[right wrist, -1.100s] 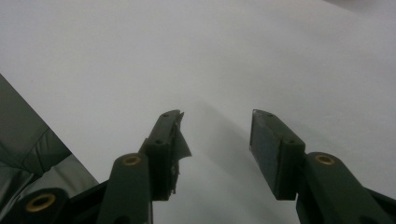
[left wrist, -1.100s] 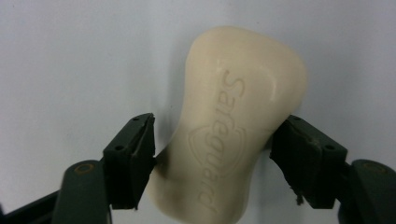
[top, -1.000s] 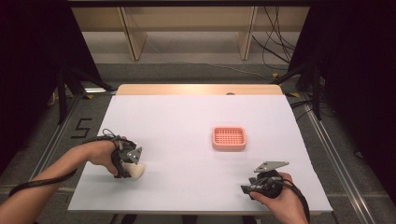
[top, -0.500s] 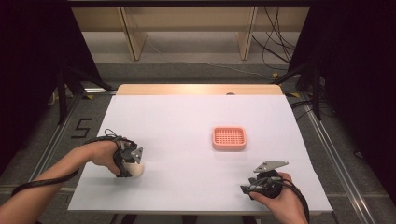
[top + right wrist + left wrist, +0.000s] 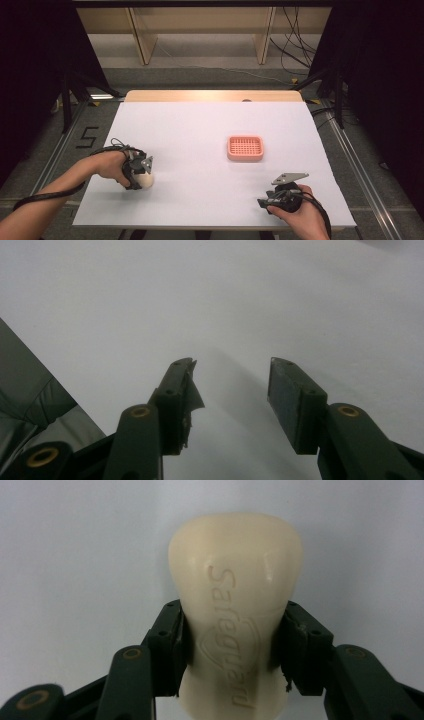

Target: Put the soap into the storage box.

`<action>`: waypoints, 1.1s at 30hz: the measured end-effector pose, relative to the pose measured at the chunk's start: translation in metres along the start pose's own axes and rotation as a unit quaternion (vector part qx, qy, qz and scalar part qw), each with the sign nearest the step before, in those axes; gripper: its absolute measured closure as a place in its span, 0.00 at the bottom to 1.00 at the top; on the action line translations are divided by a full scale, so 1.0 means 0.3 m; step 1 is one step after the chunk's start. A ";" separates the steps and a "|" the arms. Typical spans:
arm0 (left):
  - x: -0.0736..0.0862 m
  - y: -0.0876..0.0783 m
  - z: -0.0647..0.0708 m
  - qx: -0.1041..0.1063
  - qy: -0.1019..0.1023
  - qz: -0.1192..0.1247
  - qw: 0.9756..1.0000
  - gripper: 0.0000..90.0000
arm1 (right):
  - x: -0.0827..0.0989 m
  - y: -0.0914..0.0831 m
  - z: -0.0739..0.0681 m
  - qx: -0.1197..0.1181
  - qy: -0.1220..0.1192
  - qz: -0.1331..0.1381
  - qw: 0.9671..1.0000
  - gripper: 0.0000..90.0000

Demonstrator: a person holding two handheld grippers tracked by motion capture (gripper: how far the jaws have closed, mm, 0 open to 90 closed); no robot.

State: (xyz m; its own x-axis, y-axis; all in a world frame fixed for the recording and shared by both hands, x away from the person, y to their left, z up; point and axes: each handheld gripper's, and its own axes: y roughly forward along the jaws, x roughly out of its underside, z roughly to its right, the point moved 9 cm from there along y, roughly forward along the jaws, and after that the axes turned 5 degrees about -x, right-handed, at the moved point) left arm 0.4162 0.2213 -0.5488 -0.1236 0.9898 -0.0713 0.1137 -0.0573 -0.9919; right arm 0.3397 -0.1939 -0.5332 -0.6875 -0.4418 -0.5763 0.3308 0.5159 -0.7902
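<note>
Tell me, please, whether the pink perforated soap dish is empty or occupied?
Empty: the pink perforated plastic soap dish shows bare holes, while the cream soap bar sits clamped in the left hand-held gripper.

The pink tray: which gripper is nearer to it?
Right. The right gripper sits just below the pink tray near the table's front edge; the left gripper, shut on soap, is farther left.

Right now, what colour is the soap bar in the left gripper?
Cream, an off-white soap bar; it shows best in the left gripper view.
</note>
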 end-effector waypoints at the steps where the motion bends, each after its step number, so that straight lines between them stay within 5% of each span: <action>1: 0.000 0.000 0.000 0.000 0.000 0.000 1.000 0.55 | 0.000 0.001 0.004 0.002 -0.007 0.002 1.000 0.60; 19: 0.050 -0.015 0.003 -0.027 -0.054 0.041 0.997 0.55 | -0.006 -0.005 0.004 0.002 0.003 0.009 1.000 0.59; 33: 0.057 -0.048 0.009 -0.052 -0.097 0.080 0.991 0.55 | -0.008 -0.006 0.006 0.003 0.004 0.012 1.000 0.59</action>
State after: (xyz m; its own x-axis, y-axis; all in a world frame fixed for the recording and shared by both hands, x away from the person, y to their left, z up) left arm 0.4099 0.2388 -0.5362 -0.2812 0.9248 -0.2562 0.2464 -0.1884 -0.9507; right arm 0.3418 -0.1950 -0.5309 -0.6837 -0.4236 -0.5942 0.3515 0.5224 -0.7769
